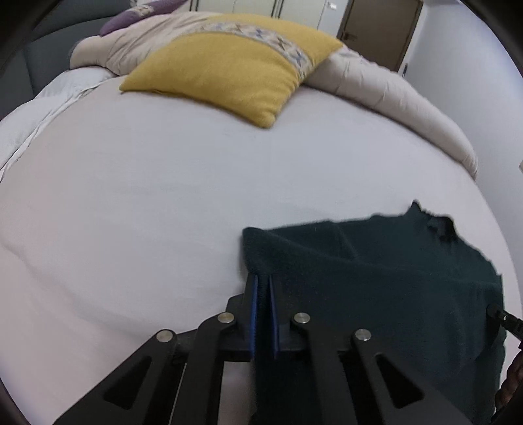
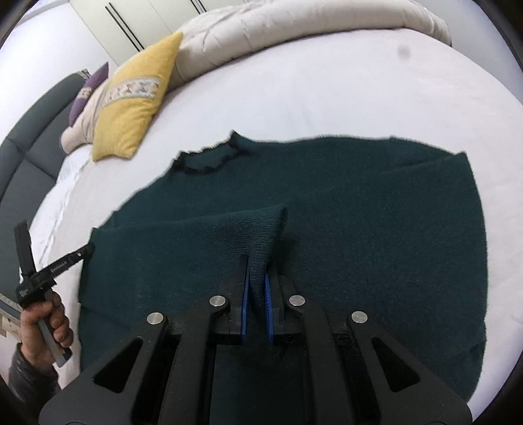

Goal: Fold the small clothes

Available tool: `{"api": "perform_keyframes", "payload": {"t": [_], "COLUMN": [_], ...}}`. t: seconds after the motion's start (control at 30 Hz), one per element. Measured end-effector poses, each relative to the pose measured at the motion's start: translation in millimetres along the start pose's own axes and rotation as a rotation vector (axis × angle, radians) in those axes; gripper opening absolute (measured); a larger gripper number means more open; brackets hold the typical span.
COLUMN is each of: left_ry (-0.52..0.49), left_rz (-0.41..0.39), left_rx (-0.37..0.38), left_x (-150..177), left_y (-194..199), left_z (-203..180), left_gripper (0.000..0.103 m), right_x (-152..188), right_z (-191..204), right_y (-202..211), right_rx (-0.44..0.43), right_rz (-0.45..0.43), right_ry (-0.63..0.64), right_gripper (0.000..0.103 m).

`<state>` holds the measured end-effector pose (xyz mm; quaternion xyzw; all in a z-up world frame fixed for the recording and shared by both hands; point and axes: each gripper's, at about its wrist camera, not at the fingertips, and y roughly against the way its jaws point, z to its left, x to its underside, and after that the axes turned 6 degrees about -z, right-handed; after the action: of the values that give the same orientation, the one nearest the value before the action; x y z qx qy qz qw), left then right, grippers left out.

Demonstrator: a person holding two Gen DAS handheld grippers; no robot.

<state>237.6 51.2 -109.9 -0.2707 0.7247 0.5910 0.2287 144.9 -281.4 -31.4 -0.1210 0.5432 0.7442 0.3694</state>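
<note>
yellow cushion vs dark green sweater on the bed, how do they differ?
The yellow cushion is plump and leans on the beige duvet; the dark green sweater lies mostly flat. The cushion is untouched; the sweater is pinched by both the left hand-held gripper and the right hand-held gripper. The cushion has a patterned band; the sweater is plain. Both rest on the white sheet.

We see a dark green knitted sweater (image 2: pixel 327 212) spread mostly flat on the bed, its ribbed neckline (image 2: pixel 209 160) toward the far side; one corner (image 2: pixel 264 229) is lifted and bunched up; another edge (image 1: pixel 258 248) rises too.
</note>
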Motion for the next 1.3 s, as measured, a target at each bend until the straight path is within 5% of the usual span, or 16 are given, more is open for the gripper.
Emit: {"api": "perform_keyframes", "payload": {"t": [0.13,0.27,0.33,0.4,0.43,0.5,0.57,0.63,0.73,0.77,1.17,1.3], "left_ry": [0.001,0.016,0.052,0.095,0.102,0.101,0.069,-0.002,-0.044,-0.053,-0.145,-0.113], "left_rz": [0.026,0.003,0.000,-0.026,-0.029,-0.002,0.028,0.031,0.050,0.053,0.032,0.011], "left_rx": [-0.014,0.002,0.014,0.040,0.046,0.048,0.048,0.008,0.003,0.007,-0.073,-0.073], "left_x": [13,14,14,17,20,32,42,48,49,48,59,59], "left_y": [-14,-6,2,17,23,29,28,27,22,22,17,24], "left_z": [8,9,16,25,27,30,25,14,7,5,8,7], "left_gripper": [0.008,0.013,0.018,0.042,0.045,0.046,0.046,0.046,0.019,0.009,0.002,0.002], "right_x": [2,5,5,5,6,10,16,22,21,19,29,28], "right_z": [-9,-16,-15,-15,-13,-7,2,14,8,4,-22,-29], "right_y": [-25,-22,-17,-12,-8,-5,-11,-12,-8,-4,-7,2], "right_rx": [0.057,0.013,0.009,-0.018,-0.032,-0.033,-0.013,0.064,0.092,0.087,0.018,-0.007], "right_rz": [0.063,0.036,0.040,0.044,0.036,0.022,0.055,0.055,0.061,0.063,0.036,0.032], "right_ry": [-0.014,-0.080,-0.084,-0.103,-0.112,-0.093,-0.037,0.041,0.035,0.016,-0.053,-0.100], "right_gripper": [0.007,0.009,0.020,0.037,0.051,0.057,0.057,0.041,0.010,0.007,0.005,0.014]}}
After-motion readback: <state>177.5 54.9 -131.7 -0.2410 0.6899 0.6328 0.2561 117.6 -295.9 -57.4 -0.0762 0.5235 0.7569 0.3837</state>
